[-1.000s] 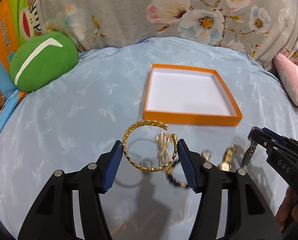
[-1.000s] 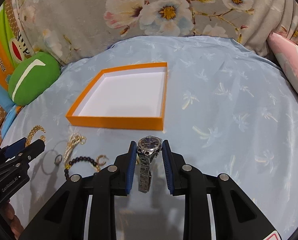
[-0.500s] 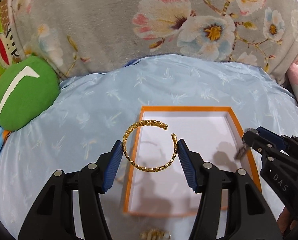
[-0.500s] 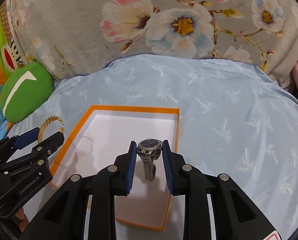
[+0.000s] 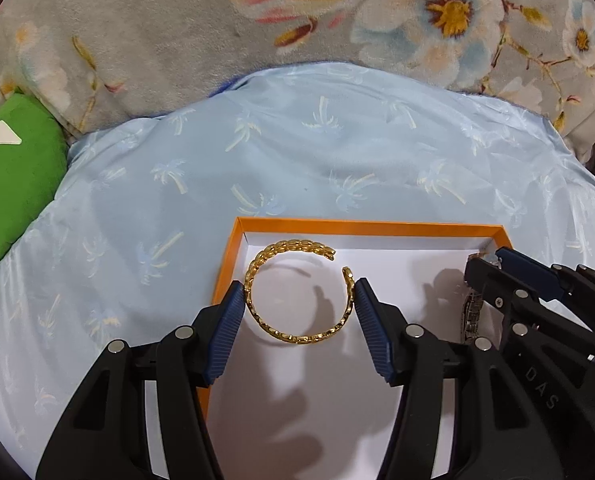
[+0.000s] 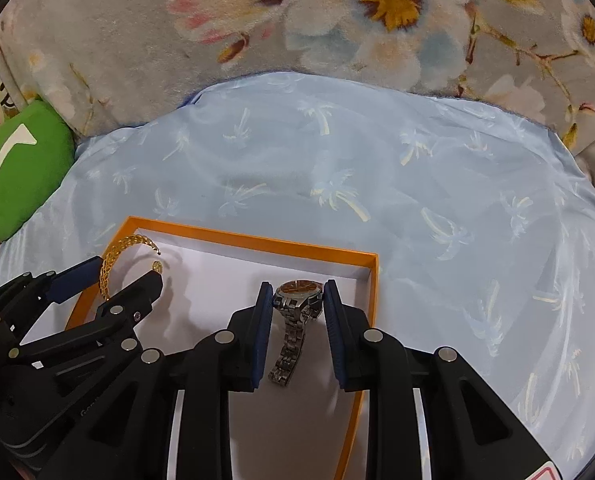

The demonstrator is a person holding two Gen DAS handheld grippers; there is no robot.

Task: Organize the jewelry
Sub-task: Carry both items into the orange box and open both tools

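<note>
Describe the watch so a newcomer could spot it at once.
Find the orange box on the blue sheet. Over its right end, the right tool grips a silver watch, metal strap hanging down. The left tool's piece is an open gold bangle.

Light blue sheet [image 5: 337,152] w/ pale palm-tree print covers the surface, slightly wrinkled. Grey floral blanket [image 5: 217,20] w/ big white & pink flowers lies bunched along the far edge. Green plush cushion [image 6: 21,168] w/ white stripe sits at far left, touching both sheet & blanket.
</note>
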